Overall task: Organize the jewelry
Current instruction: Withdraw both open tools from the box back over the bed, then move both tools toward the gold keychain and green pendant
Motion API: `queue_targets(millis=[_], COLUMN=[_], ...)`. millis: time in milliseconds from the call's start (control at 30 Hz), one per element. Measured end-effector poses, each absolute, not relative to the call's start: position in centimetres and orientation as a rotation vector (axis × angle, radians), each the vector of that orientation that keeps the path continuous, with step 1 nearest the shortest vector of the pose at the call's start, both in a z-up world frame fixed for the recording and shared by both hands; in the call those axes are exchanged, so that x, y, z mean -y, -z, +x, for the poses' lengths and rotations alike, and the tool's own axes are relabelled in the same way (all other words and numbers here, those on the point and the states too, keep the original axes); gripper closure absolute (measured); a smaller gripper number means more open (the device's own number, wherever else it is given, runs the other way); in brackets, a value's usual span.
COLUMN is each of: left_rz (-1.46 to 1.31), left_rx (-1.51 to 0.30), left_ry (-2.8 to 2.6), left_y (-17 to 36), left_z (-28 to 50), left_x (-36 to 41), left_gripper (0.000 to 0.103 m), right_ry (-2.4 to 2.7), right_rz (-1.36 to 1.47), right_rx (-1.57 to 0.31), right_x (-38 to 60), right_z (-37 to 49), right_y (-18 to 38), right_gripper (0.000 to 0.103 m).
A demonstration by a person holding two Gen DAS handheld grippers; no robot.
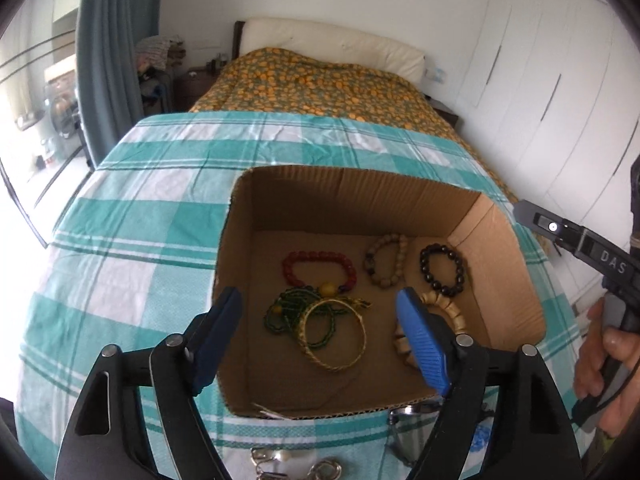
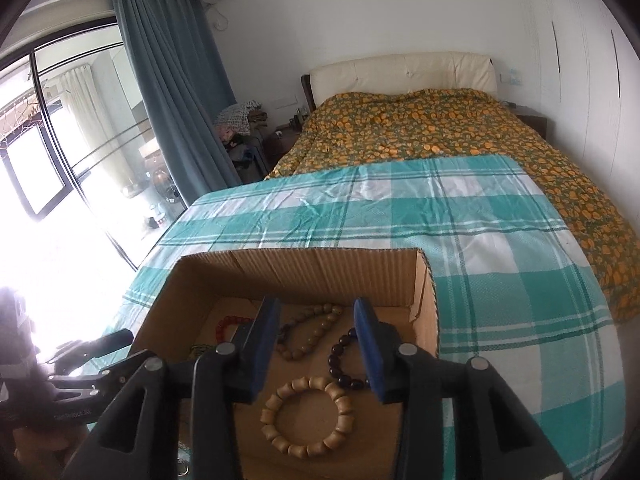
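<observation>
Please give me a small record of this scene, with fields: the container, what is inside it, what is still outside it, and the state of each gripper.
container: cardboard box on checked cloth
inside: red bead bracelet, black bead bracelet, gold bangle, green bead string, pale wooden bracelet
outside: metal rings before the box
left gripper: open, empty
right gripper: open, empty

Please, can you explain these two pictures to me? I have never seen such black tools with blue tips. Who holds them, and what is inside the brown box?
A person holds two hand tools, each with a camera looking along its two fingers. One picture comes from the left claw, the other from the right claw. Both claws are open and hold nothing. Below them a cardboard box sits on a green checked cloth. In the box lie a red bead bracelet, a black bead bracelet, a gold bangle and a wooden bead bracelet. The person's hand grips the right tool.
</observation>
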State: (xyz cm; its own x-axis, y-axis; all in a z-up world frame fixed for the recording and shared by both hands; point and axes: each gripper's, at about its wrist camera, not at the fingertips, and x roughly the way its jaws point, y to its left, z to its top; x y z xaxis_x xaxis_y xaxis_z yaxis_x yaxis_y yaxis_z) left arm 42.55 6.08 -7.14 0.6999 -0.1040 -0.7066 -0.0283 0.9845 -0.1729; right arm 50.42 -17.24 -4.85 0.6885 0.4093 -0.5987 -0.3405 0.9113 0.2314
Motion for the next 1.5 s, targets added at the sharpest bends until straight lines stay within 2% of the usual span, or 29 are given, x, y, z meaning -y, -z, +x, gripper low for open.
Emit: queue_targets(millis=[267,700,867,1167,1500], left_rz=[-0.170,-0.093,-0.093,-0.039,-0.024], left_rx=[-0.758,-0.873,-0.888,-0.924,-0.904], left_ry=[0.016,0.016,0.011,-0.020,-0.035], left_y=[6.1,11.8,14.6,17.7,18.0], left_z=[34.6,20.3,19.2,19.7,19.5], left_x=[-6.6,-3.8,-3.2,-2.5,-2.5], left_gripper=[0.006,0.003,0.003,0.003,0.000], right_ry=[-0.400,-0.293,-0.299,-0.289,-0.282], right_rz=[0.012,-0.035,-0.014,-0.008,-0.012], right_rx=[-0.655,-0.795,-0.815,-0.789,-0.829], right_x=[19.8,21.7,21.5,21.5,21.5], right_z=[41.1,24.7,22.1,20.0,20.5], right_y=[3.4,11.7,14.0,14.8,16.7], right_gripper=[0.055,0.055,0.055,0.055,0.055])
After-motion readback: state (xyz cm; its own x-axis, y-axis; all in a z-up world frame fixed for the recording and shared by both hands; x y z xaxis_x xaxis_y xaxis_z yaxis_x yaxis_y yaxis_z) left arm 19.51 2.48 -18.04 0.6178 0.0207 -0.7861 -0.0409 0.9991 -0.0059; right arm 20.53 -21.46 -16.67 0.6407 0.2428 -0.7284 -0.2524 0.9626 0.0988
